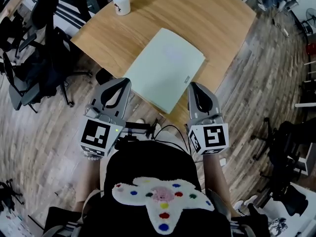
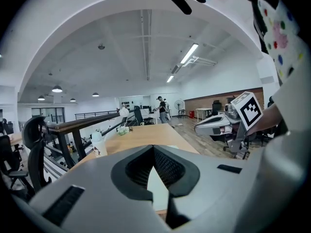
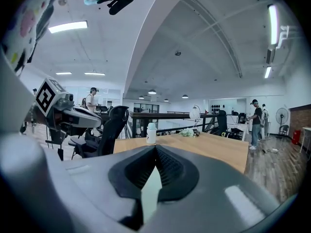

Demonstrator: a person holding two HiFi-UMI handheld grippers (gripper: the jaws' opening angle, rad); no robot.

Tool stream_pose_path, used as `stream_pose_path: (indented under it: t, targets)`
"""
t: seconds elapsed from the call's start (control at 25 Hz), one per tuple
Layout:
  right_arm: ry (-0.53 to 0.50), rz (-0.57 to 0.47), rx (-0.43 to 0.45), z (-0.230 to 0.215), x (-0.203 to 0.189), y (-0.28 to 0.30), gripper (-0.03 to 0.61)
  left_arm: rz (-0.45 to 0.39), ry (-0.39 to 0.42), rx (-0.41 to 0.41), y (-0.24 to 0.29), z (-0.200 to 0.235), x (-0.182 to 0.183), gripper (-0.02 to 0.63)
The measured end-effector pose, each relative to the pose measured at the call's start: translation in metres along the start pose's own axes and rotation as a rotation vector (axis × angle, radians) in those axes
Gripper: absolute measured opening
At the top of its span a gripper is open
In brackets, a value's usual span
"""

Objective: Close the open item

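The pale green folder [image 1: 165, 68] lay flat on the wooden table [image 1: 207, 19], its near corner between the left gripper [image 1: 120, 83] and right gripper [image 1: 195, 87], both clamped shut and empty.

The folder [image 1: 165, 69] is pale green, the table [image 1: 202, 14] light wood-grain, the bottle [image 1: 121, 0] white.

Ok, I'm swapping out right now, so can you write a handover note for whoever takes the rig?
Left claw: shut, empty, by the table's near edge.
Right claw: shut, empty, beside the pale green folder.
The folder lies flat on the wooden table, apparently closed; a white bottle stands at the far edge.
Done: closing, it seems. Left: confirm the cover sits fully down.
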State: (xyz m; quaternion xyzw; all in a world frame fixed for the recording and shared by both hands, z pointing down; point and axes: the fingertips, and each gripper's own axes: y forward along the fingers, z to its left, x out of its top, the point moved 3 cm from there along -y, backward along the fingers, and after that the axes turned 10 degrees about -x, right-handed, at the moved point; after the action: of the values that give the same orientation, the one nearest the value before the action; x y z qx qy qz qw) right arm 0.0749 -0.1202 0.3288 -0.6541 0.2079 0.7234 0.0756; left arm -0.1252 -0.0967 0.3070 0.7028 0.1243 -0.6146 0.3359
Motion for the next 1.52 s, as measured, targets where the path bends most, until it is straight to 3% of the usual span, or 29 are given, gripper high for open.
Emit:
stream_pose_path:
  t: [1.52]
  targets:
    - [-0.001, 0.036, -0.018, -0.0033, -0.0060, 0.0009, 0.008, 0.006, 0.028, 0.005, 0.0061, 0.0039, -0.0014, 0.006]
